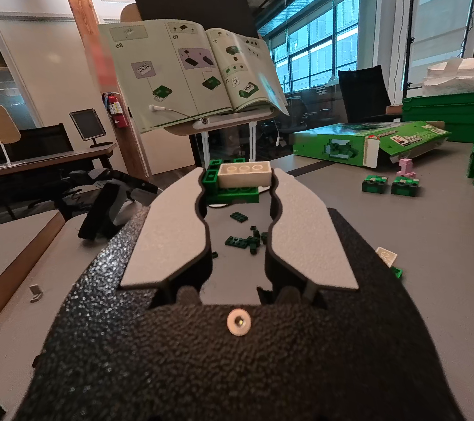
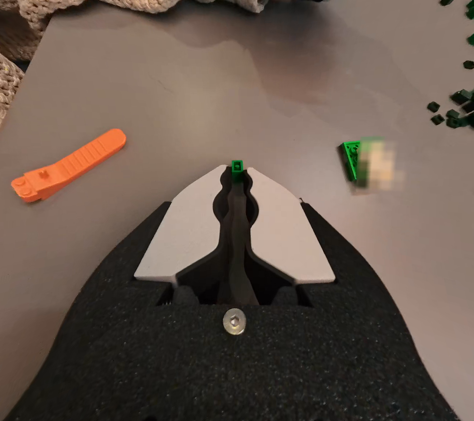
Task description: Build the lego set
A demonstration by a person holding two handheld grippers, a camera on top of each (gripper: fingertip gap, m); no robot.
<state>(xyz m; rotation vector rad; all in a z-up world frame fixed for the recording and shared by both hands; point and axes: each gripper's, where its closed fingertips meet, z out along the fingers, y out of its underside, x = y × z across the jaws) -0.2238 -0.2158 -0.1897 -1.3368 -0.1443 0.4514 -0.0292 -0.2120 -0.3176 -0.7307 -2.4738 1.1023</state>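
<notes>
Grey table [image 1: 333, 216] under fingers. Beyond fingertips: wooden pillar [image 1: 84, 31], white wall, red fire extinguisher [image 1: 115, 108]. Right of fingers: large windows [image 1: 320, 49], daylight, black office chair [image 1: 364, 93]. Left: dark desk [image 1: 56, 154].

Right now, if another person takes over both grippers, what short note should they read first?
Left gripper: shut on the half-built model, green base with a white brick on top, held above the grey table.
Right gripper: shut on a small bright green brick, above the table.
Loose dark green pieces lie under the left gripper. Two small finished green blocks and a pink figure stand by the green box. The orange brick separator lies to one side.
Done: base and white brick joined. Left: attach the green brick, then follow the open instruction booklet.
</notes>
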